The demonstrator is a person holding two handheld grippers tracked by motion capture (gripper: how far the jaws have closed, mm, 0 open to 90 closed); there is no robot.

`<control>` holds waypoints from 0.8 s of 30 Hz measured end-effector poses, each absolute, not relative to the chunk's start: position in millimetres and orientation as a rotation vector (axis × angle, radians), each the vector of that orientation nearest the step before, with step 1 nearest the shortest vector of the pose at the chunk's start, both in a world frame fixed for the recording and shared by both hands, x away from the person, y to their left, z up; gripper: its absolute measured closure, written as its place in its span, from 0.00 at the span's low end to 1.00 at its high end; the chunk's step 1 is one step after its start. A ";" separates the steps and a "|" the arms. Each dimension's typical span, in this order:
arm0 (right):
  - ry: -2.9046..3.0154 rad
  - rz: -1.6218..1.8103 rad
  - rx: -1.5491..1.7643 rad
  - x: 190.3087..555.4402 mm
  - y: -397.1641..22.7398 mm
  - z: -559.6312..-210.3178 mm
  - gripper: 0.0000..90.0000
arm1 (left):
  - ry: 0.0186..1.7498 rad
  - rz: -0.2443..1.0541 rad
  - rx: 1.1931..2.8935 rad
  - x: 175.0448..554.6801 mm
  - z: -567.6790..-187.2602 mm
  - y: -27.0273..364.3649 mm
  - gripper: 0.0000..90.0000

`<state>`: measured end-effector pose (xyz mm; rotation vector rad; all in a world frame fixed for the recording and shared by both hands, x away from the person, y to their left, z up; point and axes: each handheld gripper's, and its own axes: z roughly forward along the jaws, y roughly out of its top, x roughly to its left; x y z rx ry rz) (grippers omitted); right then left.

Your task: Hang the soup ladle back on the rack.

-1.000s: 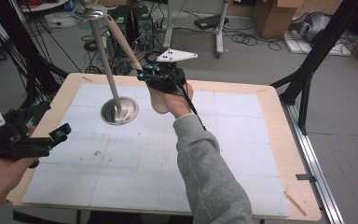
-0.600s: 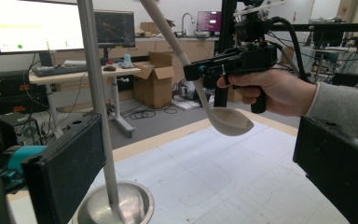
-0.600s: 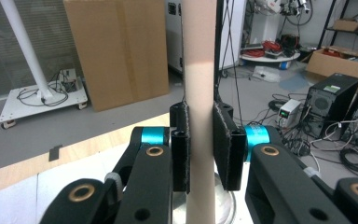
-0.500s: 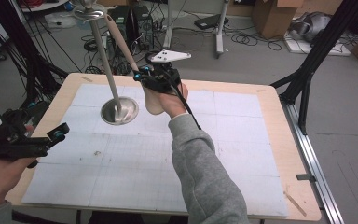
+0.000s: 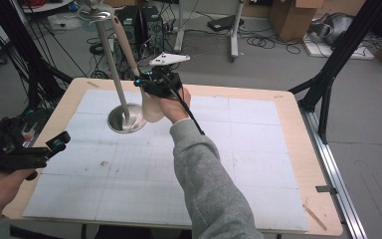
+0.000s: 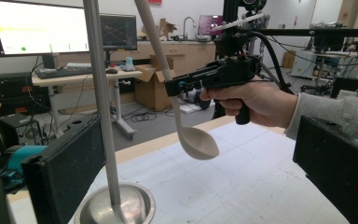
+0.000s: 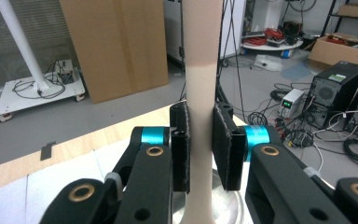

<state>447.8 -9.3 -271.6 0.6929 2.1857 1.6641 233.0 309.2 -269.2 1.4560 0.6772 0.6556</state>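
Note:
A beige ladle (image 5: 123,44) hangs upright with its bowl (image 6: 198,143) just above the white mat, close to the round base (image 5: 126,119) of a metal stand. My right gripper (image 5: 140,82) is shut on the ladle's handle (image 7: 200,93), with both black pads (image 7: 181,144) pressed against it. The stand's pole (image 5: 111,59) rises just left of the ladle, to a ring at its top (image 5: 95,10). My left gripper (image 5: 49,149) is held at the table's left edge, apart from the stand. Its jaws stand wide open with nothing between them (image 6: 200,177).
A white gridded mat (image 5: 238,159) covers the wooden table (image 5: 308,164). Black frame struts (image 5: 328,84) rise at the right, and cables, computer cases and cardboard boxes lie on the floor beyond the far edge.
My right hand has carried the ladle left and slightly down, closer to the stand's pole. The left gripper has stayed where it was.

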 end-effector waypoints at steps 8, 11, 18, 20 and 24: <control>2.178 1.661 0.707 450.4 -0.2 -274.5 0.87 | 0.682 0.658 1.446 231.1 -268.6 311.9 0.03; 2.176 1.652 0.702 450.0 0.0 -274.7 0.85 | 0.682 0.657 1.447 230.8 -268.6 311.8 0.03; 2.150 1.665 0.689 443.5 -8.2 -264.2 0.65 | 0.678 0.641 1.444 232.2 -270.6 308.0 0.03; 2.156 1.668 0.690 441.8 -9.6 -262.5 0.61 | 0.676 0.641 1.448 232.5 -270.8 307.3 0.03; 2.149 1.675 0.659 433.3 -18.4 -256.5 0.37 | 0.673 0.636 1.452 233.2 -271.5 304.9 0.03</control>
